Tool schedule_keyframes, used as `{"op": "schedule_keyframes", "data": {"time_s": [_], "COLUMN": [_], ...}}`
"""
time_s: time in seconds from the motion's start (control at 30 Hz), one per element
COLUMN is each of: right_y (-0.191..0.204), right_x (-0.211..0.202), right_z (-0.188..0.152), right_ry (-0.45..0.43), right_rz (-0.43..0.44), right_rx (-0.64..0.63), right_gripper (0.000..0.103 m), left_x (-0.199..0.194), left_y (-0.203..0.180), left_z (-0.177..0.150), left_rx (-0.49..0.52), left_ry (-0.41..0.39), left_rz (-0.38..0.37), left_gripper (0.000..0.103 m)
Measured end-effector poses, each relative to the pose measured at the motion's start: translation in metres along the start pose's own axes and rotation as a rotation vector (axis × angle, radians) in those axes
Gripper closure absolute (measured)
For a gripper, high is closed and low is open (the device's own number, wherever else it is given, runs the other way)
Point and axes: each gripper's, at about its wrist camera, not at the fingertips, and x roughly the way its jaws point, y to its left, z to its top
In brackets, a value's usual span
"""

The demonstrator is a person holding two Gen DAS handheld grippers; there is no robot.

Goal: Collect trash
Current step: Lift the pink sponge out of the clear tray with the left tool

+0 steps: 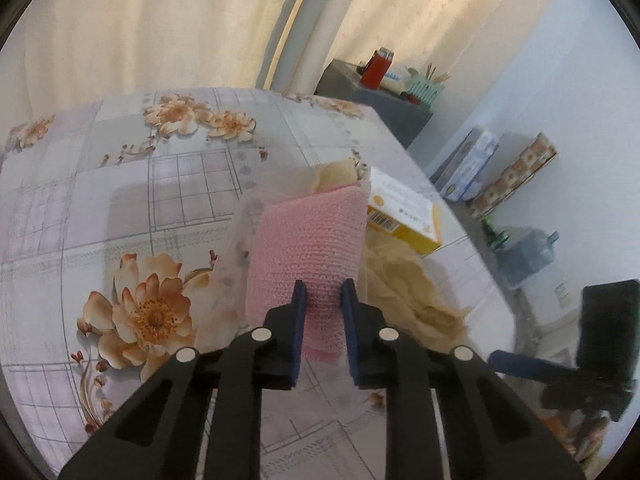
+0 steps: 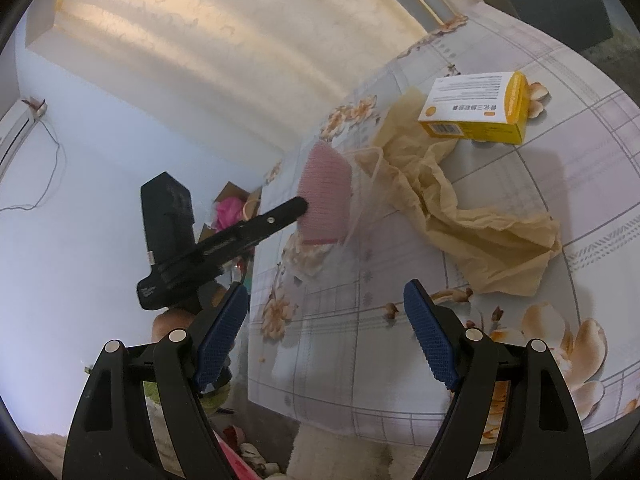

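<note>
Counts: one pink knit pad inside a thin clear bag, one yellow-and-white carton, one crumpled beige bag, two grippers, one table with a floral cloth.

Left gripper is clamped on the pink pad's near edge, both blue pads pressing into the knit; the pad is lifted clear of the cloth. Right gripper is released, jaws wide, nothing between them, hovering over the table's near edge.

Pad's long axis runs from the gripper out toward 12 o'clock in the left wrist view, broad face to that camera, far end tipped slightly to 1 o'clock. In the right wrist view the pad shows nearly edge-on, upright, held from 8 o'clock by the left gripper.

Carton sits at 1 o'clock of the pad, beige bag at 3 to 4 o'clock, both on the cloth.

Left wrist only: grey cabinet with a red container at 1 o'clock, boxes and a water jug along the wall. Right wrist only: the beige bag spread full, the carton's printed top, a cardboard box with pink stuff on the floor at 9 o'clock
</note>
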Motion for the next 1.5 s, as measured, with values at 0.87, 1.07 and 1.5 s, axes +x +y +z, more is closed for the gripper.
{"op": "schedule_keyframes", "data": {"time_s": [0.87, 1.07, 1.5], "right_y": [0.000, -0.001, -0.009], "right_x": [0.007, 0.007, 0.003], "right_z": [-0.001, -0.003, -0.005], "right_ry": [0.011, 0.015, 0.009], "right_rz": [-0.007, -0.008, -0.009], "right_rx": [0.005, 0.010, 0.032], "right_gripper": [0.026, 0.026, 0.026], "left_x": [0.003, 0.013, 0.058], "left_y": [0.021, 0.000, -0.024], "left_z": [-0.011, -0.006, -0.005], "left_rx": [-0.239, -0.162, 0.011], "left_ry": [0.085, 0.114, 0.202], "left_rz": [-0.229, -0.180, 0.063], "left_gripper": [0.047, 0.032, 0.042]}}
